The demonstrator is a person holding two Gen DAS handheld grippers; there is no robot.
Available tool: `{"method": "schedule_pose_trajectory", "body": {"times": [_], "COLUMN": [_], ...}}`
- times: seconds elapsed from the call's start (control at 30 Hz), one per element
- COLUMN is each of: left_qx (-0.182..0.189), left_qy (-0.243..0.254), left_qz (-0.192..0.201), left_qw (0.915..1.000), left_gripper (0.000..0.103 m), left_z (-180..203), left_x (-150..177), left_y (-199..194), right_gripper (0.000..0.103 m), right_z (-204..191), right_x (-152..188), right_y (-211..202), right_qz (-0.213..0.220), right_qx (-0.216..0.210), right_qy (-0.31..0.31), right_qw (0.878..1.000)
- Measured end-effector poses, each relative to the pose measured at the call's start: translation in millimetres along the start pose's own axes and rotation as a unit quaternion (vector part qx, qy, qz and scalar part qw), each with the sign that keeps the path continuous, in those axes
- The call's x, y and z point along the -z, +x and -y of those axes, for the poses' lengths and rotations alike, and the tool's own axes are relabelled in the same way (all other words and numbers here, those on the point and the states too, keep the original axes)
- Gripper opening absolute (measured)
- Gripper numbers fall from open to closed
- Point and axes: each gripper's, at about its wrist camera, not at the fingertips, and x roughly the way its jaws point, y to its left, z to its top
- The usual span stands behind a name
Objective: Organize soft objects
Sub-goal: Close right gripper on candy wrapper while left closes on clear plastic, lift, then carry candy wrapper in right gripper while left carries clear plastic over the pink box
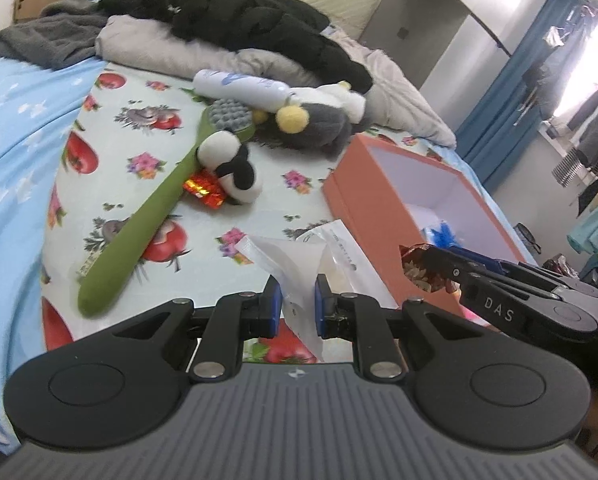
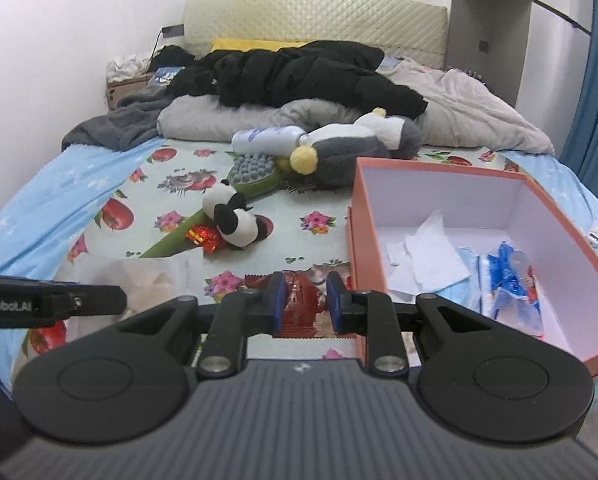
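Blue-padded fingers of the left gripper [image 1: 297, 304] are closed narrowly on a crinkled clear-and-white plastic bag [image 1: 299, 264]; the bag stands up between the pads and spreads forward over the floral fruit-print bedsheet [image 1: 147, 120]. In the right wrist view the same bag [image 2: 155, 276] shows as a pale translucent sheet low on the left, beside the left gripper's black arm.

The right gripper [image 2: 306, 300] has its blue pads pressed against a red patterned foil snack wrapper [image 2: 303, 304], held just above the sheet at the near-left corner of the orange cardboard box with white interior [image 2: 555, 216]. From the left wrist view the wrapper [image 1: 419, 268] sticks out of the right gripper's tips [image 1: 439, 268], close to the box's near wall [image 1: 363, 208].

Box contents: white paper scraps [image 2: 431, 256] and blue-and-white plastic packets [image 2: 507, 280] on the floor of the box.

On the sheet, well apart from both grippers: a small black-and-white panda plush [image 2: 235, 220] lying partly on a long green massage brush with grey rubber nubs [image 1: 147, 208], a shiny red-and-gold foil packet [image 2: 205, 238] touching the panda, a grey-and-white plush toy with yellow pom-pom [image 2: 351, 144], and a white lotion bottle with blue print [image 2: 267, 138] lying on its side. Behind them, a black padded jacket [image 2: 299, 72] lies over a beige-grey duvet [image 2: 479, 116].
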Motion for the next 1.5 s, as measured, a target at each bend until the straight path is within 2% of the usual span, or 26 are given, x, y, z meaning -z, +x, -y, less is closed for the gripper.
{"method": "schedule_pose_trajectory", "body": {"times": [0.13,0.27,0.47,0.67,0.9,1.1,1.13,1.17,1.23,1.5], "left_qx": [0.014,0.026,0.033,0.025,0.003,-0.009,-0.012,-0.014,-0.018,-0.027], "left_qy": [0.011,0.024,0.036,0.029,0.015,0.004,0.003,0.004,0.004,0.002], "left_qz": [0.001,0.001,-0.007,-0.017,-0.041,-0.058,-0.06,-0.061,-0.063,-0.064], "left_qw": [0.9998,0.9994,0.9988,0.9991,0.999,0.9983,0.9981,0.998,0.9979,0.9975], "left_gripper": [0.019,0.019,0.019,0.019,0.019,0.019,0.019,0.019,0.019,0.019], "left_z": [16.5,31.2,42.0,34.1,14.0,-0.9,-3.3,-4.9,-8.2,-16.2], "left_x": [-0.7,-2.2,-1.3,4.5,19.4,32.6,34.4,35.6,37.3,40.0], "left_y": [-1.4,2.3,11.9,17.6,28.9,37.7,38.5,38.9,39.6,39.4], "right_gripper": [0.023,0.009,0.008,0.008,0.008,0.014,0.021,0.034,0.042,0.042], "right_z": [9.5,20.2,31.6,41.1,45.7,30.8,26.5,22.1,12.6,-12.3], "right_x": [1.9,6.4,12.7,22.4,52.5,71.9,74.2,76.1,79.1,84.2], "right_y": [-11.6,-17.1,-14.6,-12.6,-4.0,15.3,19.5,23.8,31.5,55.8], "right_qz": [0.005,0.001,-0.007,-0.018,-0.069,-0.103,-0.105,-0.109,-0.112,-0.114], "right_qx": [0.008,0.016,0.02,0.004,-0.007,-0.036,-0.04,-0.045,-0.05,-0.041], "right_qy": [0.006,0.016,0.028,0.045,0.058,0.05,0.045,0.037,0.016,-0.093], "right_qw": [1.0,1.0,0.999,0.999,0.996,0.993,0.993,0.992,0.992,0.988]}}
